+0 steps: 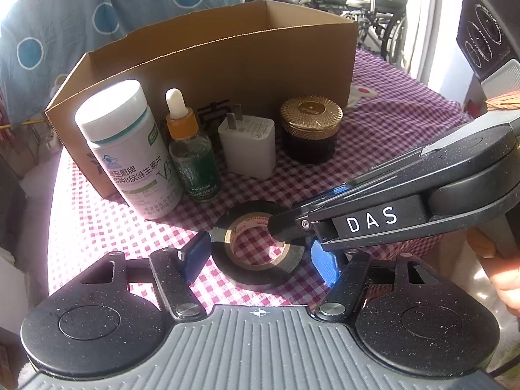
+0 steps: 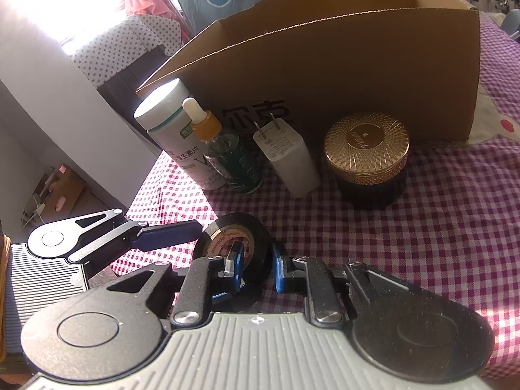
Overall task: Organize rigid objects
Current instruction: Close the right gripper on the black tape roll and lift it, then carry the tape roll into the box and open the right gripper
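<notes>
Looking along left gripper [image 1: 256, 256], we see jaws half open astride black tape roll [image 1: 260, 274] on checked desk [image 1: 406, 136], pads apart from it. Right gripper [image 1: 286, 232] pinches roll's wall.

From right wrist, we see right gripper [image 2: 256, 268] clamped on tilted tape roll [image 2: 256, 243]; cardboard box [image 2: 357, 74] behind.

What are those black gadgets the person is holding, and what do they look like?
Each is a handheld two-finger gripper. The left gripper has a ribbed grey body, speckled black linkage arms with round pivots and silver bolts, and blue pads on its fingers. The right gripper is built alike; its side bears white letters "DAS".
</notes>
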A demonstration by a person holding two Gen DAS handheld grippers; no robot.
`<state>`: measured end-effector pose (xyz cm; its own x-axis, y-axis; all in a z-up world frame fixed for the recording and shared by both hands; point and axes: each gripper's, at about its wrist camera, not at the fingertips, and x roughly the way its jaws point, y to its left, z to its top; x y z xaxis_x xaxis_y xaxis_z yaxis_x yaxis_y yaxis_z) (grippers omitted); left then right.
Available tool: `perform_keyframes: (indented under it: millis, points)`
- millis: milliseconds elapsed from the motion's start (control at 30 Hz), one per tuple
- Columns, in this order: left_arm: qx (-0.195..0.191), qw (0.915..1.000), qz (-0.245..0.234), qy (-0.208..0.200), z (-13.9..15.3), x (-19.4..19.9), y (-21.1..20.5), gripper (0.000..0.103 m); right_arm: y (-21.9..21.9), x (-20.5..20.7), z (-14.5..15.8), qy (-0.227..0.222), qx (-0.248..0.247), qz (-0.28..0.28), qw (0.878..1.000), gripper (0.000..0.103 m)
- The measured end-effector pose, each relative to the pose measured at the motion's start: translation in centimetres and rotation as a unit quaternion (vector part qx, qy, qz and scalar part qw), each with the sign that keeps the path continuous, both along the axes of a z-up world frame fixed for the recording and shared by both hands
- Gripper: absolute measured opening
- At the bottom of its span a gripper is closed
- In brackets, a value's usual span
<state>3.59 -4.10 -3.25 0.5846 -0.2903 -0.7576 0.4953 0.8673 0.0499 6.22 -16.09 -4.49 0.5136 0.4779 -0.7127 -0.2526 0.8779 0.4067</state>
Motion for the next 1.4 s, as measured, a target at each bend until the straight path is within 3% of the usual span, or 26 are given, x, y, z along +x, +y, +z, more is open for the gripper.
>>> perform_keyframes:
  millis: [367, 633, 833, 1167, 1400]
  points:
    - [-0.009, 0.9999, 0.005, 0.006, 0.0, 0.1, 0.0, 0.067, -0.4, 0.0, 0.0, 0.004, 0.009, -0.001, 1.0, 0.021]
    - [0.003, 0.9999, 0.014, -0.008, -0.1, -0.1, -0.6, 0.064, 0.6, -0.4, 0.2, -0.017, -0.02, 0.006, 1.0, 0.022]
    - [-0.011, 0.9996, 0.023, -0.008, 0.3, -0.1, -0.3, 0.064, 1.0, -0.7, 0.6, -0.027, -0.024, 0.003, 0.999, 0.021]
    - [-0.012, 0.9981, 0.025, -0.054, 3.0, -1.9, -0.4, 0.064, 1.2, -2.8, 3.2, -0.07, -0.023, -0.002, 0.997, 0.021]
    - [-0.019, 0.9932, 0.028, -0.112, 6.5, -3.3, -0.3, 0.064, 1.2, -4.4, 7.2, -0.131, -0.021, -0.006, 0.991, 0.021]
